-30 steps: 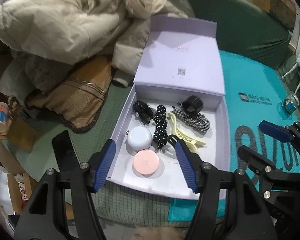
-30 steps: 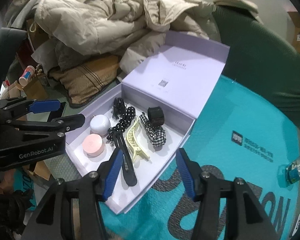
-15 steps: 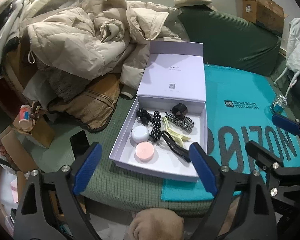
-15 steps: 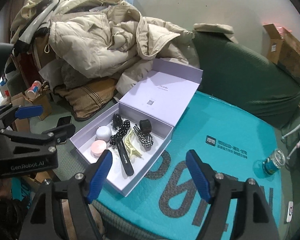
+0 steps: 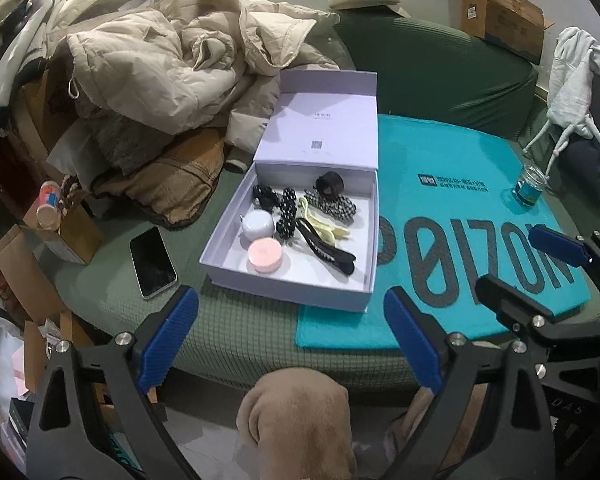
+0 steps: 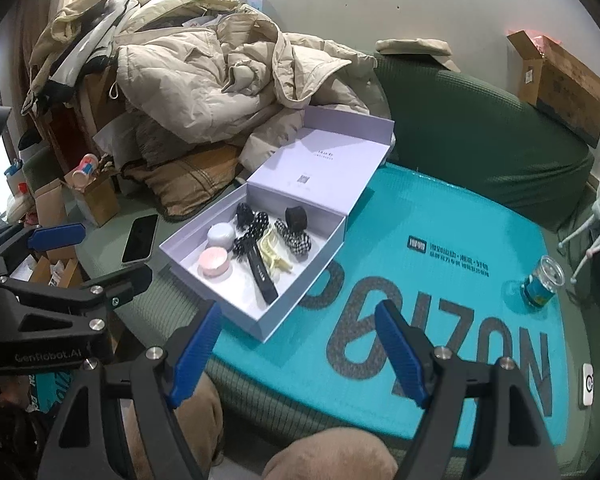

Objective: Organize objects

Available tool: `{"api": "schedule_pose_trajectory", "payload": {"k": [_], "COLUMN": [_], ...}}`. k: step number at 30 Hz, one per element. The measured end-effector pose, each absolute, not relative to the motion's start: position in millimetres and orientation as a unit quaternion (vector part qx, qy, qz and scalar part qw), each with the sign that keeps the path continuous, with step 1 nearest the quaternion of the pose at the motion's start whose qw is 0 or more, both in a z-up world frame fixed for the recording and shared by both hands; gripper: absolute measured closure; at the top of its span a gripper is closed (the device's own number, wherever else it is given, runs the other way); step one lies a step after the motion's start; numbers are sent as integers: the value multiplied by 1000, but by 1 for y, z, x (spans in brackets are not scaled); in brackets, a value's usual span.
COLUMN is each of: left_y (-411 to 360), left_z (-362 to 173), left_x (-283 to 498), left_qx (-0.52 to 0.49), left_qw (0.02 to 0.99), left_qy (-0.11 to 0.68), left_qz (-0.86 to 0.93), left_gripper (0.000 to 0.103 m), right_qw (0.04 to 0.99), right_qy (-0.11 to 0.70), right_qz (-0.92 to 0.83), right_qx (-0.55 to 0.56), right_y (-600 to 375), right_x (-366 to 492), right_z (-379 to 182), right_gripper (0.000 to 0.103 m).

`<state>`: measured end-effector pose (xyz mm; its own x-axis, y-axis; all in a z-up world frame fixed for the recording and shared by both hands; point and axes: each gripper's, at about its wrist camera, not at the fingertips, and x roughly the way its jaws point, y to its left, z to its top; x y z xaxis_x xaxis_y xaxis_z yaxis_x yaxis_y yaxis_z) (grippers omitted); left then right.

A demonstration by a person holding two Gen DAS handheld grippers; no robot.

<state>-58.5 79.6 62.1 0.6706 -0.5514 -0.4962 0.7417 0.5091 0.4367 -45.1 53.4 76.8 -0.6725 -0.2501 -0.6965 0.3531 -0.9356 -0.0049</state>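
- Pulling back from the lavender box [image 5: 236, 254], both grippers now sit well clear of it, where a second ago they hovered right over its contents; the wider view takes in the whole green sofa [image 5: 432, 64].
- Off to the left, a phone [image 5: 153, 262] lies on the green cover just beside the box, and a jacket pile [image 5: 160, 76] rises behind.
- The left gripper [image 5: 290, 338] is spread wide and holds nothing.
- Inside the box lie a white round case [image 5: 259, 225], a pink round case [image 5: 265, 255], a polka-dot scrunchie [image 5: 286, 216], a yellow claw clip [image 5: 332, 232], a black clip [image 5: 327, 250] and a checked scrunchie [image 5: 332, 205].
- The right gripper [image 6: 300, 354] is likewise wide apart and empty.
- At far right a small glass jar [image 6: 542, 282] stands alone on the teal mat [image 6: 440, 216].
- With the lid up and both grippers withdrawn, the sorting looks finished or paused.
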Motion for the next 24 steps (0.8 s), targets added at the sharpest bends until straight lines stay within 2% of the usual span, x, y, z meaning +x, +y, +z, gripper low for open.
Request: {"api": "schedule_pose_trajectory", "payload": {"k": [24], "left_y": [104], "left_z": [49], "left_x": [-56], "left_qx": [323], "left_qw": [852], "left_qy": [174], "left_qz": [-372], "left_gripper": [9], "right_qw": [186], "right_qy": [71], "right_qz": [-903], "right_qx": [379], "right_y": [47], "right_x": [-15], "right_z": [65], "right_gripper": [23]}}
